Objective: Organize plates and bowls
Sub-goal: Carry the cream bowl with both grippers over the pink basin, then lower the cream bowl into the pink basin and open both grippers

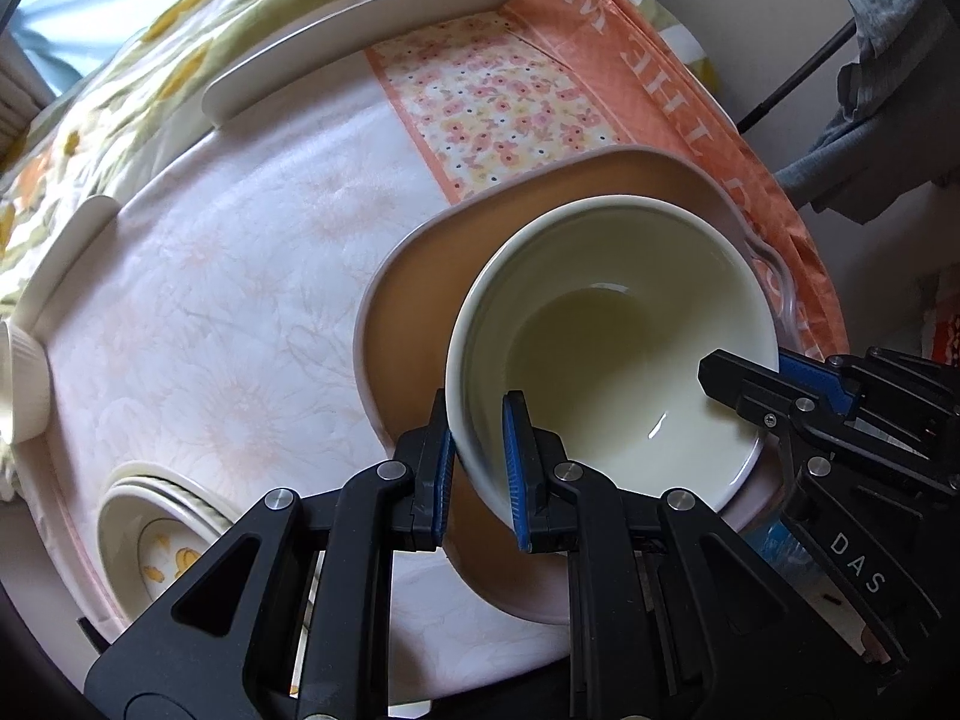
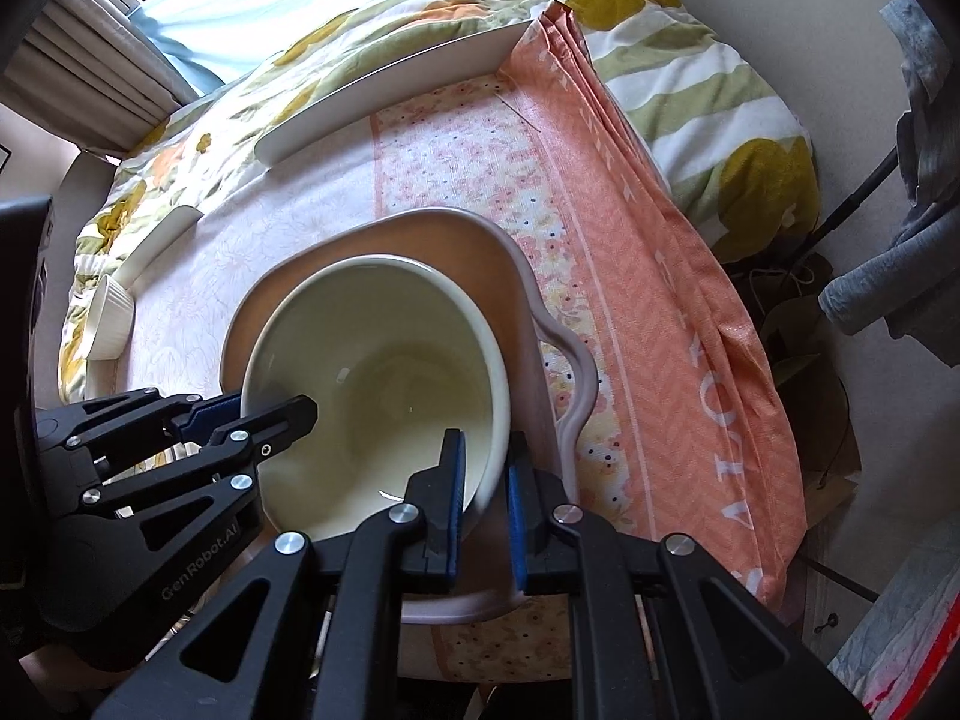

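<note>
Table (image 1: 228,324) covered with a pale floral cloth, an orange patterned cloth (image 1: 606,72) along its right side. Pink dish with a wavy handle (image 2: 540,324) sits on the table by the orange cloth. Cream bowl (image 1: 612,312) sits inside the dish, tilted. Stack of flower-print plates (image 1: 162,528) at the table's near-left edge, well apart from the dish. Small ribbed white bowl (image 2: 108,318) at the far-left edge. Left gripper (image 1: 477,468) narrow, clamped on the cream bowl's left rim. Right gripper (image 2: 486,486) narrow, clamped on the opposite rim.
</note>
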Motion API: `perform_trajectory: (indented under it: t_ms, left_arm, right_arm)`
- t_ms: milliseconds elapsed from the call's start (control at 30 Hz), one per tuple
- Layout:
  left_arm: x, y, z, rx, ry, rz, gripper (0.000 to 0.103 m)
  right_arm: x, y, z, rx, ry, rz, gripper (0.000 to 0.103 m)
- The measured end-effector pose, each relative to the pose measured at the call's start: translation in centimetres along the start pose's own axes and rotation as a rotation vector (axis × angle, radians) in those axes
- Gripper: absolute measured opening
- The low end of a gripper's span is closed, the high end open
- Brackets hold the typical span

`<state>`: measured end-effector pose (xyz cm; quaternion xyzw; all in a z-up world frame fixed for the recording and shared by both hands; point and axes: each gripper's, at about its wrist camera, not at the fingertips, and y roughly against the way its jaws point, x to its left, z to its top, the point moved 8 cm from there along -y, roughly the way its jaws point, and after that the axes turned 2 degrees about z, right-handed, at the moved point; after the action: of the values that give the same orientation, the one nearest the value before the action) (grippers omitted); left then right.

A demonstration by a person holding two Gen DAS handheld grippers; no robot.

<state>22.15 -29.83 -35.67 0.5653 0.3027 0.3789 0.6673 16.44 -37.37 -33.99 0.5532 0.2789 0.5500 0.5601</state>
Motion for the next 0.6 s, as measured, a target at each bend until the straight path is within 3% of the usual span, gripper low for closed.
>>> perform_trajectory:
  t_ms: [200, 400, 600]
  left_arm:
    - [-0.2, -0.1, 0.1, -0.006, -0.022, 0.035, 0.013]
    - [-0.3, 0.9, 0.6, -0.054, -0.071, 0.122, 0.014]
    - [0.1, 1.2, 0.7, -0.055, -0.059, 0.107, 0.014]
  right_arm:
    - [-0.1, 0.0, 0.0, 0.008, -0.011, -0.011, 0.011]
    - [0.0, -0.2, 0.0, 0.017, -0.023, -0.006, 0.012]
    - [0.1, 0.1, 0.0, 0.014, -0.024, -0.009, 0.012]
